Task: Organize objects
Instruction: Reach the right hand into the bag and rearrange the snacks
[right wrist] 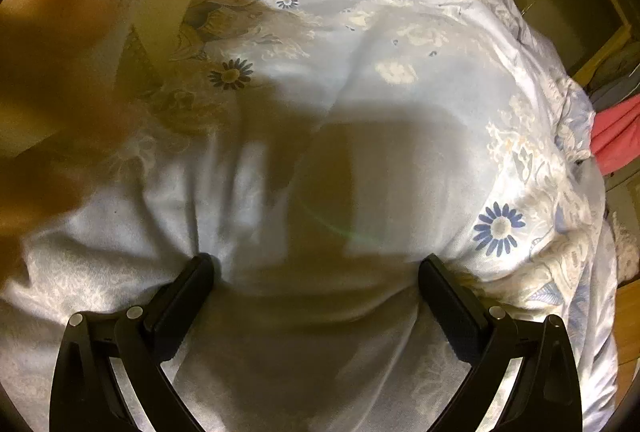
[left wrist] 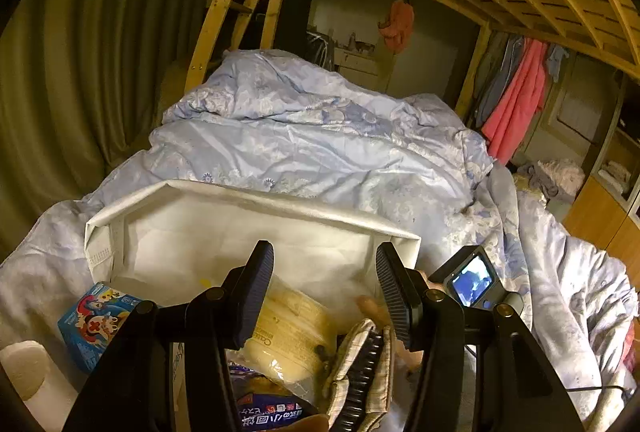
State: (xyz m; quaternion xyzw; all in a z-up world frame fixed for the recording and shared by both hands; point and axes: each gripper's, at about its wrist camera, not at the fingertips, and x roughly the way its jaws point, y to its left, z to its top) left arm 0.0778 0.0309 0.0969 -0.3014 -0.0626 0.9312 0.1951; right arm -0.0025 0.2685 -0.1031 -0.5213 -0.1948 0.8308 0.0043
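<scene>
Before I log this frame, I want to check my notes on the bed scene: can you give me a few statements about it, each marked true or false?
1. The white fabric box sits on the floral quilt. True.
2. The left gripper is clamped shut on the blue cartoon box. False: its jaws stand open, and that box lies off to its left side.
3. The right gripper is open with only quilt between its fingers. True.
4. A pink garment hangs at the right of the bed. True.
5. The snack bag lies on the floor. False: it lies below the left gripper, by the white box.
</scene>
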